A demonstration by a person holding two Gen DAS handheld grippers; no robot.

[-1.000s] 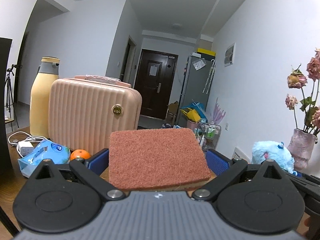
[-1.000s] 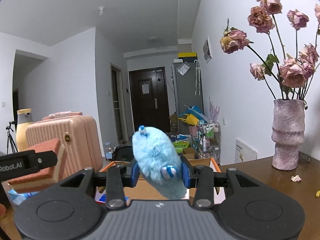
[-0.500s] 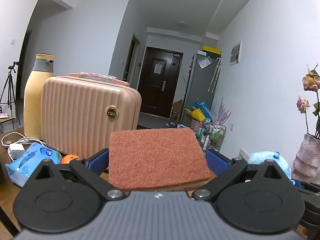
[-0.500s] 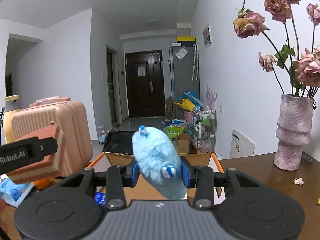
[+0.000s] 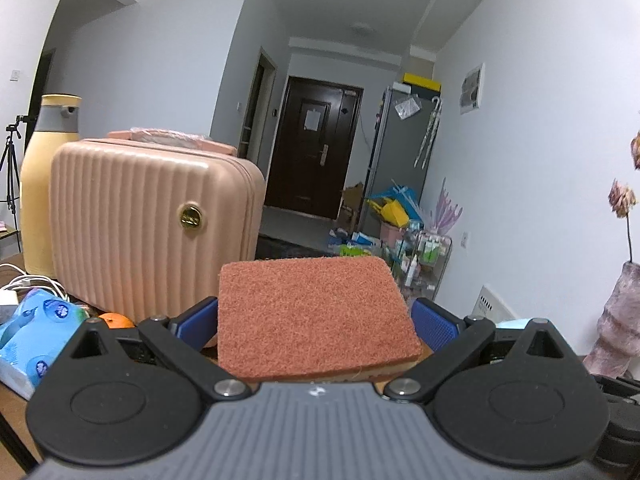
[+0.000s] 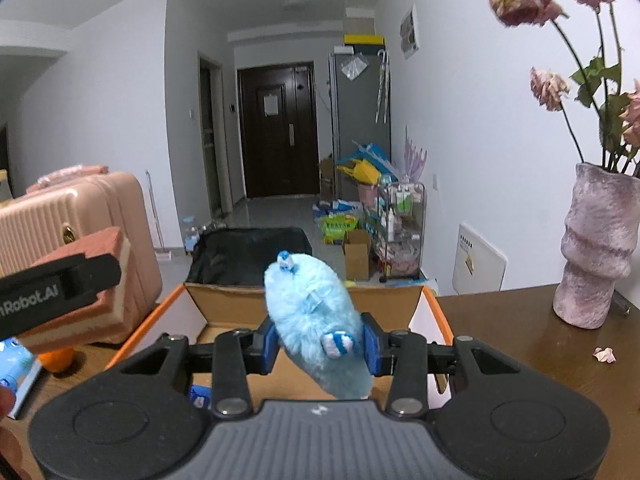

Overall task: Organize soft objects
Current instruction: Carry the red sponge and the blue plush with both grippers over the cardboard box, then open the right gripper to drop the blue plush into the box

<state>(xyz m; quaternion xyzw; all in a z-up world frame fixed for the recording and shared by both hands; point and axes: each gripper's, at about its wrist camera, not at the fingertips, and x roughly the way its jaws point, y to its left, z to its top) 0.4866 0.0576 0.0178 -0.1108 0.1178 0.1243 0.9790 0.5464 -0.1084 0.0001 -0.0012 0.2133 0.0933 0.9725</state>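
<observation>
**Two held things and the open box**

While my right claw (image 6: 319,349) is closed on the blue plush toy (image 6: 316,324), the cardboard box (image 6: 430,312) lies directly ahead of and below it, its near rim under the toy. The toy's long axis runs forward, towards the box's far edge. My left claw (image 5: 316,320) grips the sponge (image 5: 312,312) flat by its two side edges; in the right view this sponge hangs over the box's left edge, beside the pink case (image 5: 152,224). I judge the right hand nearer the box's middle, so the toy would drop in first.
</observation>
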